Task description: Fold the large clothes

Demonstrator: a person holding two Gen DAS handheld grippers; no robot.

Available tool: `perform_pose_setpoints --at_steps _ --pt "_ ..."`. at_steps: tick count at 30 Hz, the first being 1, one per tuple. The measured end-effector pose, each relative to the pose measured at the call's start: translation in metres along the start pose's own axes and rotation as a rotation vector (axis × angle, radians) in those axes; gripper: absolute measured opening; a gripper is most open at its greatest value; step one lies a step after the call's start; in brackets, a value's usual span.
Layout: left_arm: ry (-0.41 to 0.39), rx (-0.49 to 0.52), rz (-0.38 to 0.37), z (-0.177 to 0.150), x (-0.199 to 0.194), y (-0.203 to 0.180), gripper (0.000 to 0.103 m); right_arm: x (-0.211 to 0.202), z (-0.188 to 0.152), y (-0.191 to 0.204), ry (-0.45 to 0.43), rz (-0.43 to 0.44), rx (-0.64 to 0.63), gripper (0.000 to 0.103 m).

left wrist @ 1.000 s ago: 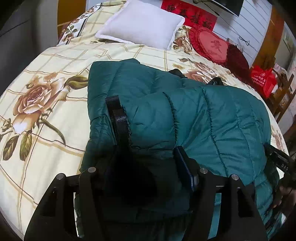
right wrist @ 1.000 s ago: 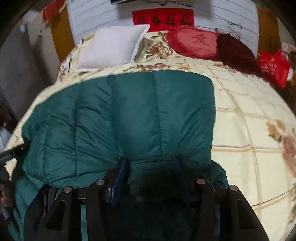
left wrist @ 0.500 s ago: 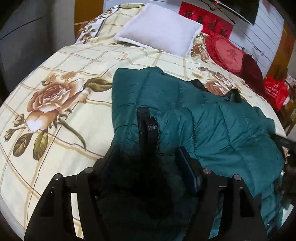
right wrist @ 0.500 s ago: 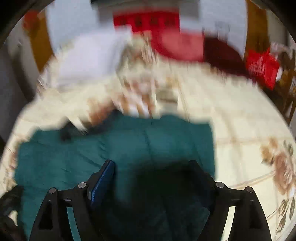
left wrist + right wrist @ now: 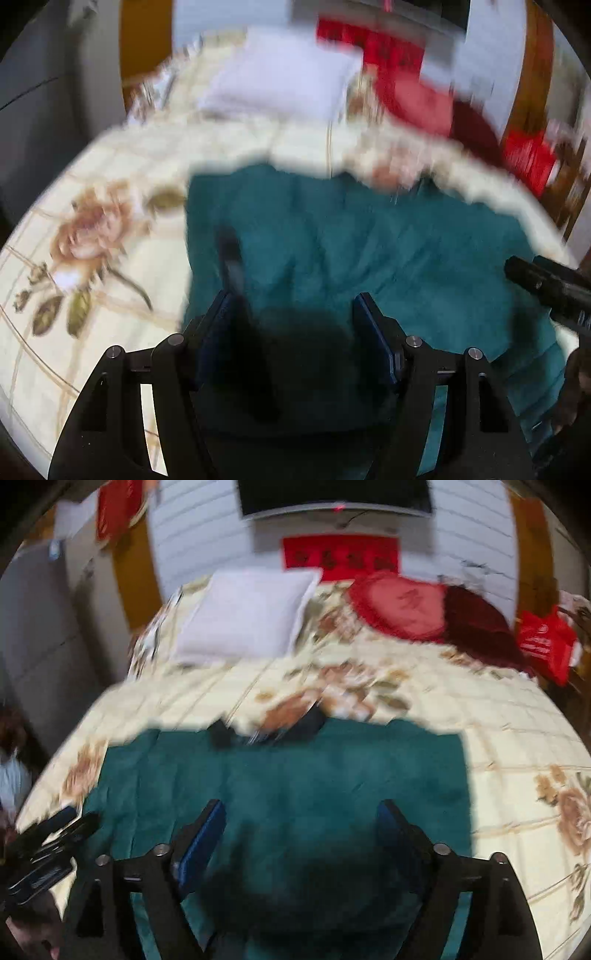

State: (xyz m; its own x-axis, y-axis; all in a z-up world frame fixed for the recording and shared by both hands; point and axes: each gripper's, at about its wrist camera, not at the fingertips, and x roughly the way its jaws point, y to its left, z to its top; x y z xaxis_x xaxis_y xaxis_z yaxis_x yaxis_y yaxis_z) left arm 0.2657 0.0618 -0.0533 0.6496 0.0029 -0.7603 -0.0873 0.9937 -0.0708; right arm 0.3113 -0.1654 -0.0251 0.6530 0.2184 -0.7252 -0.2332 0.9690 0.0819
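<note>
A dark green puffer jacket lies spread flat on the floral bed sheet, with black lining showing at its far edge. Both views are blurred by motion. My right gripper hovers over the jacket's near part, its jaws opening wide; only shadowed fabric lies below them. My left gripper stands open over the jacket's left part, both blue pads bare, and a black strip of the jacket runs beside its left finger. Each gripper shows in the other's view: right gripper, left gripper.
A white pillow, a red heart cushion and a dark red cushion lie at the head of the bed. A red bag sits at the right. A grey cabinet stands left of the bed.
The jacket fold that both grippers held up has dropped flat onto the bed. My right gripper has opened and pulled back and up. The left pad, earlier buried in fabric, is now bare.
</note>
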Motion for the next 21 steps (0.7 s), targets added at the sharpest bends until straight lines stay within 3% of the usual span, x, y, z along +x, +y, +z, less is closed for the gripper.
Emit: perform_pose_setpoints --at_steps 2,4,8,10,13,21 --pt "0.027 -0.022 -0.033 -0.003 0.009 0.005 0.073 0.03 -0.014 0.004 0.077 -0.029 -0.004 0.091" --pt "0.041 -0.047 -0.053 0.0 0.009 0.012 0.079 0.033 -0.022 -0.002 0.024 -0.024 0.022 0.095" --pt "0.035 -0.055 -0.073 0.001 0.004 0.015 0.079 0.025 -0.009 -0.006 0.071 -0.009 0.011 0.094" --pt "0.001 -0.065 -0.089 0.001 -0.012 0.019 0.079 -0.003 -0.007 -0.016 0.018 -0.046 0.033 0.094" --pt "-0.042 -0.072 -0.112 -0.004 -0.038 0.031 0.079 -0.05 -0.027 -0.031 -0.054 -0.021 0.059 0.094" --pt "-0.121 -0.025 -0.078 -0.066 -0.111 0.082 0.079 -0.112 -0.127 -0.064 0.042 -0.165 0.001 0.094"
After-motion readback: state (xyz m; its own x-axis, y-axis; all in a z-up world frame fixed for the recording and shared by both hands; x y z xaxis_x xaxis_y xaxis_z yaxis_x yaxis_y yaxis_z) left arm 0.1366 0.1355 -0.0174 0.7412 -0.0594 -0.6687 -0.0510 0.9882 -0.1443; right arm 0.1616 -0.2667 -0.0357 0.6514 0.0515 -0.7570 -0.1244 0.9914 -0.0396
